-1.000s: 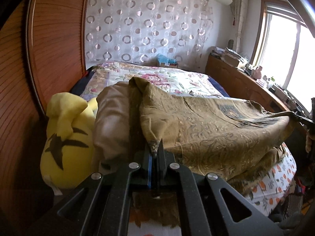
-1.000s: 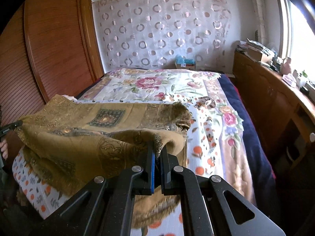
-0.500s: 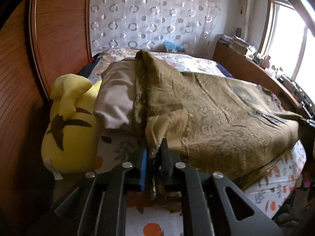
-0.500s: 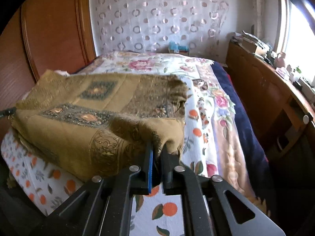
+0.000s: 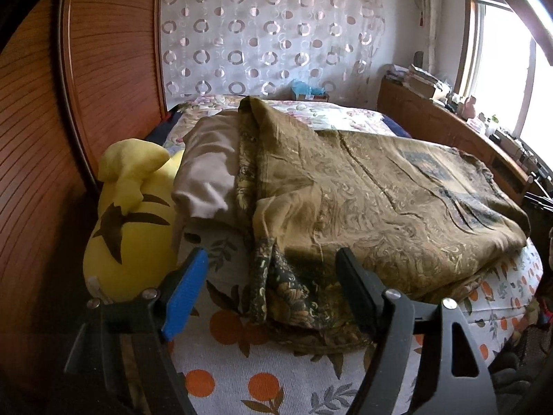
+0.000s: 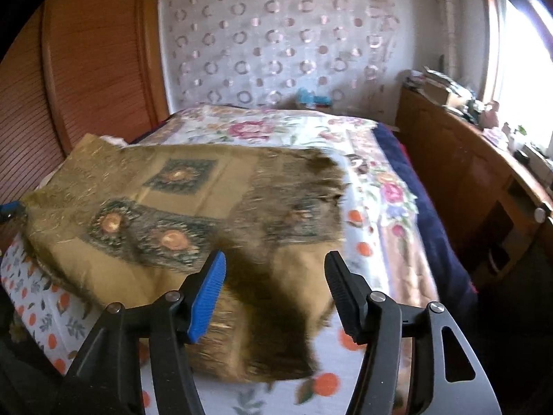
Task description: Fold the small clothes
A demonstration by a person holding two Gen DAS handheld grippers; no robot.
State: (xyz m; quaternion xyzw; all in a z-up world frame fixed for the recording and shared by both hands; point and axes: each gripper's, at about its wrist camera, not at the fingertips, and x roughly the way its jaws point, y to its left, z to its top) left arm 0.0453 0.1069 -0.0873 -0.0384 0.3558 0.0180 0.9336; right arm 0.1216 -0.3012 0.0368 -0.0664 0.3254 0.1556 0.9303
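Left wrist view: my left hand-held gripper (image 5: 271, 266), jaws just opened, stands spread over the folded olive-gold patterned cloth (image 5: 380, 204) lying on the orange-print bed (image 5: 262, 373); my right hand-held gripper (image 6: 274, 268) likewise, gripping nothing.

Cloth (image 5: 380, 207): olive-gold, paisley scrollwork; dark teal squares with orange medallions in right wrist view. Bed sheet (image 5: 242, 380): white, orange fruit, grey-green leaves. Plush toy (image 5: 128, 228): yellow, dark brown marks. Curtain (image 5: 276, 34): white, ring pattern. Wardrobe (image 5: 110, 52): reddish-brown wood.
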